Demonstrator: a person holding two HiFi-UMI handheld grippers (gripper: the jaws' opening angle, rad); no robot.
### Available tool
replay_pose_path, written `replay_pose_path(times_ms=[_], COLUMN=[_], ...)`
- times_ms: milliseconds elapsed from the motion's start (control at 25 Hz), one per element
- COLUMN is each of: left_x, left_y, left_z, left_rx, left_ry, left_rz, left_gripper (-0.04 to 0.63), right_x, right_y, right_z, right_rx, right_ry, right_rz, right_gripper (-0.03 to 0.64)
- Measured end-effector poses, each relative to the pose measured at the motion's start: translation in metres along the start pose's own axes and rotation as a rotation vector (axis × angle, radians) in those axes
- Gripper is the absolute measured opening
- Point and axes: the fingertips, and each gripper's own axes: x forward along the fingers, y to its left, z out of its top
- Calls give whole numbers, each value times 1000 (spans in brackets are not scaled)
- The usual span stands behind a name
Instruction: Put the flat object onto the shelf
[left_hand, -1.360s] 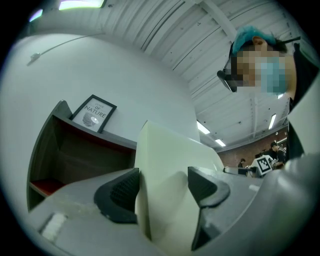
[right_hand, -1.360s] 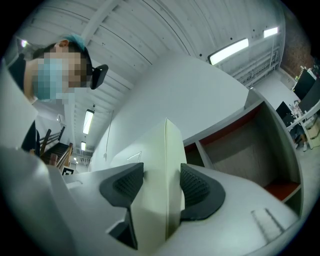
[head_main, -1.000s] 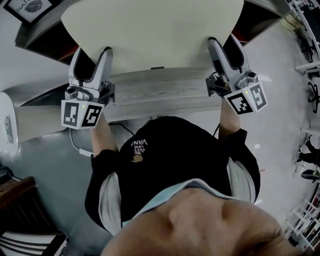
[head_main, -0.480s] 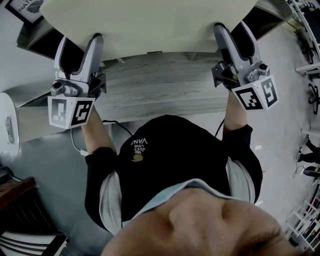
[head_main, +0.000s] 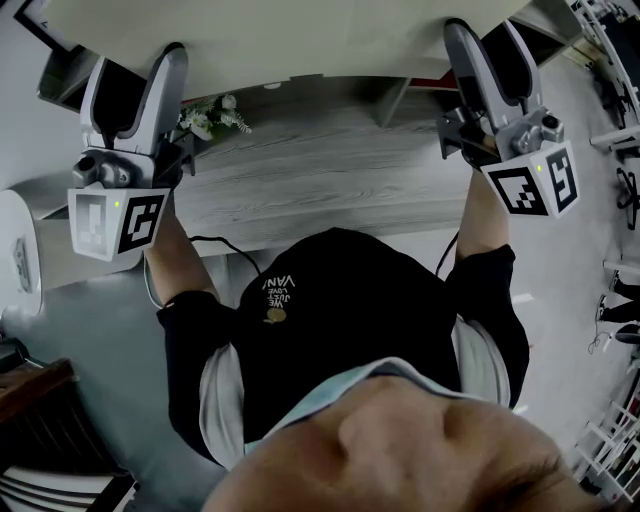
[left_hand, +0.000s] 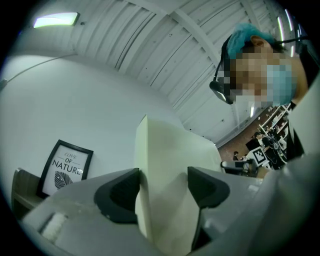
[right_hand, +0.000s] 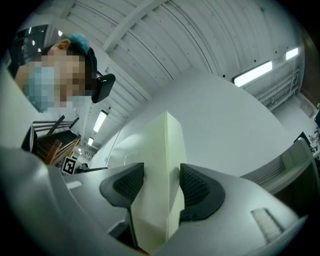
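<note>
The flat object is a large cream board (head_main: 300, 30), held up across the top of the head view. My left gripper (head_main: 135, 70) is shut on its left edge and my right gripper (head_main: 490, 45) on its right edge. In the left gripper view the board (left_hand: 165, 150) stands on edge between the dark pads of the left gripper (left_hand: 162, 187), which press on both its faces. The right gripper view shows the same: the board (right_hand: 162, 150) is pinched in the right gripper (right_hand: 161, 185). The grey wooden shelf (head_main: 320, 170) lies below the board.
A small plant with pale flowers (head_main: 210, 115) stands on the shelf near my left gripper. A framed picture (left_hand: 65, 167) leans against the white wall. A white round object (head_main: 15, 250) is at the far left. Racks and floor clutter are on the right (head_main: 615, 180).
Both grippers have carried the board upward and away in the head view. More of the shelf top shows below it, and the flowers have come into sight.
</note>
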Motion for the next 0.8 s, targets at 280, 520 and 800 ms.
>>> replay_pose_path(times_ms=[280, 520, 800], left_x=[38, 50, 69], left_y=[19, 28, 37], left_z=[72, 87, 98], left_rx=[61, 93, 70], left_ry=[-18, -36, -72], left_rz=[-20, -39, -54], left_gripper=[309, 308, 304], right_x=[44, 57, 81], right_y=[-5, -9, -11], right_z=[65, 74, 103], right_rx=[-19, -22, -92], right_ry=[-34, -52, -90], right_rz=[6, 9, 49], right_gripper=[215, 215, 215])
